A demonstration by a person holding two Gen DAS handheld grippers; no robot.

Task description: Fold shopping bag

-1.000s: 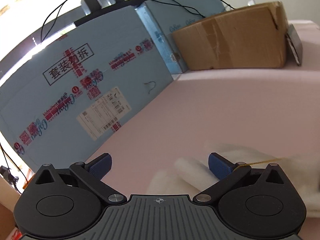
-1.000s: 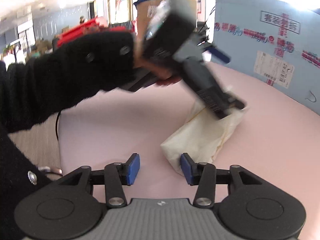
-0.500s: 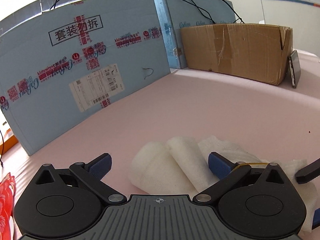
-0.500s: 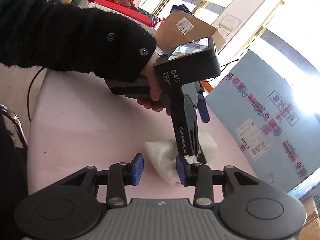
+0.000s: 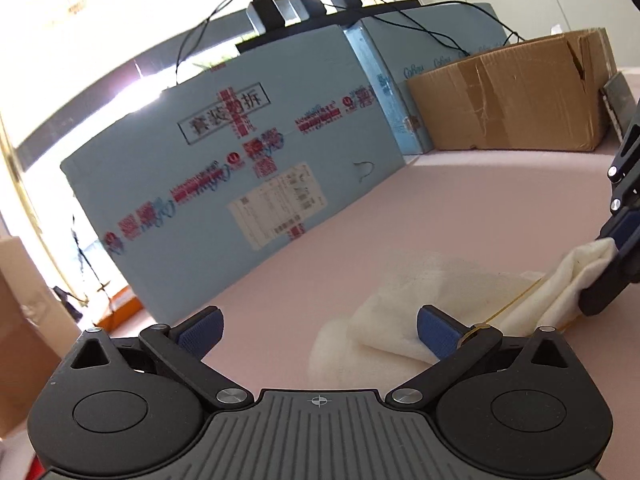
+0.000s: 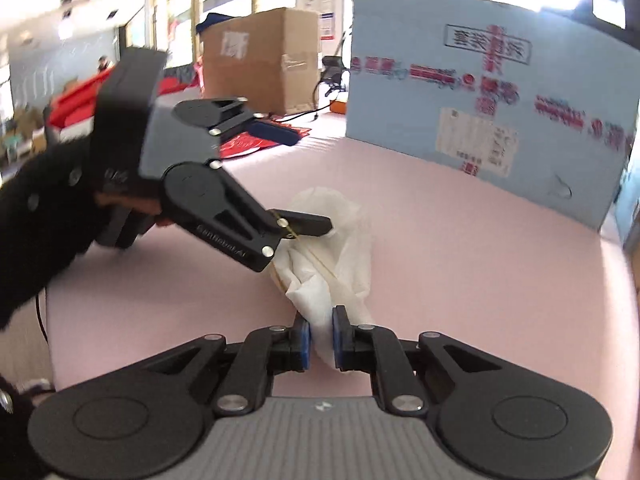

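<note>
While the right gripper (image 6: 320, 338) pinches one end of the white shopping bag (image 6: 336, 240) between its blue pads (image 6: 303, 340), the rest of the bunched bag lies on the pink tabletop (image 6: 460, 280) towards twelve o'clock in the right wrist view. The left gripper (image 5: 318, 330) stands spread wide with nothing between its fingers; the bag sits at about one o'clock from it, partly behind its right blue pad (image 5: 438, 330). A thin yellow rubber band (image 5: 508, 310) runs from that finger's linkage across the bag. A black sleeve (image 6: 44, 208) covers the arm that carries the left gripper. A blue printed board (image 5: 240, 200) stands at eleven o'clock, a brown cardboard box (image 5: 508, 100) at two o'clock.
</note>
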